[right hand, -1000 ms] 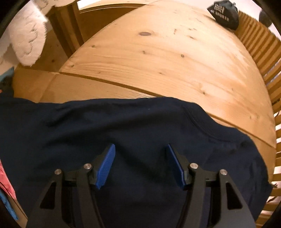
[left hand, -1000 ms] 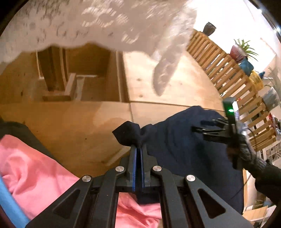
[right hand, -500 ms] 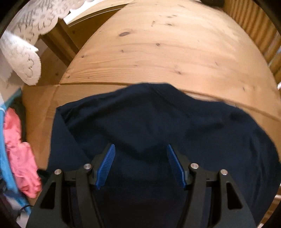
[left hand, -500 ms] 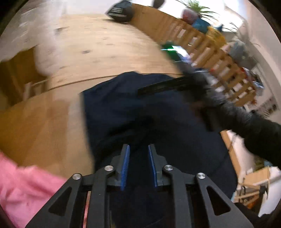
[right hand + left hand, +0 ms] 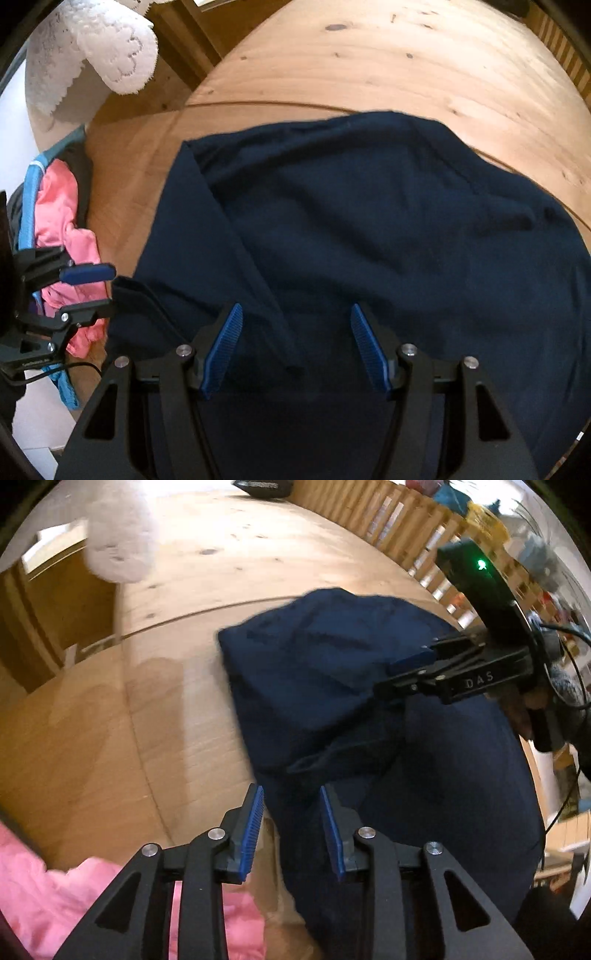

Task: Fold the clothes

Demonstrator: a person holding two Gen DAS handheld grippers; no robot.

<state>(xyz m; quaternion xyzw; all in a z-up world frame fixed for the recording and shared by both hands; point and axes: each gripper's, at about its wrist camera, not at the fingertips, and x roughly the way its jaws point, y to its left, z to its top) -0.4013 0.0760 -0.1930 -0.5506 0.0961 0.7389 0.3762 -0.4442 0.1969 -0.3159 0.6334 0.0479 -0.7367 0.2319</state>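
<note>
The navy shirt [image 5: 369,229] lies half-folded on the wooden table [image 5: 406,62]. The left gripper [image 5: 291,827] has its jaws opening, nothing pinched; the right gripper [image 5: 295,347] hovers with jaws wide and empty. Risk: the loose sleeve fold may slump open, or a passing jaw could snag and drag it.

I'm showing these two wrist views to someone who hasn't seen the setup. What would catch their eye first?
Most likely the dark navy garment, spread across the middle of the wooden table with one side folded over. Next, the pink clothes bunched at the table's left edge, and the white lace cloth hanging at the upper left. The left gripper, its jaws opening, hangs over the garment's near edge with no cloth pinched; the right gripper stands open above it.
</note>
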